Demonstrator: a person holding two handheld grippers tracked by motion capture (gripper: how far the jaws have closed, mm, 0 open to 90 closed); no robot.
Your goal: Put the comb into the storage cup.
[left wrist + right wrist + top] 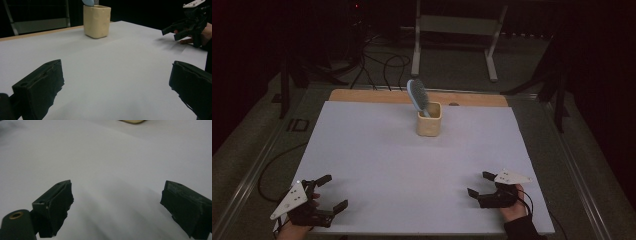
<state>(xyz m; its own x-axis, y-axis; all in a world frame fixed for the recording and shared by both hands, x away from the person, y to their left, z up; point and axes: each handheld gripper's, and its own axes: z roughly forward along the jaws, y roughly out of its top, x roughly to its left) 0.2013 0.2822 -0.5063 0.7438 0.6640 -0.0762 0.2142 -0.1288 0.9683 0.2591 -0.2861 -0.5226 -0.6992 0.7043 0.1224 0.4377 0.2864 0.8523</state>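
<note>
Both the left claw [331,192] and right claw [477,183] rest spread and empty near the surface's [377,160] front edge, so the next move is probably reaching for the hairbrush [417,96] in the cup [429,121].

Hairbrush [418,96] handle hidden inside the cup [429,122]; brush head cropped in left gripper view.

The left black two-jaw gripper [333,191] sits low at the near left of the table, held in a hand [297,231], jaws spread wide with nothing between them. The right black two-jaw gripper [478,184] sits at the near right, likewise wide apart, gripped by a dark-sleeved hand [512,210].
</note>
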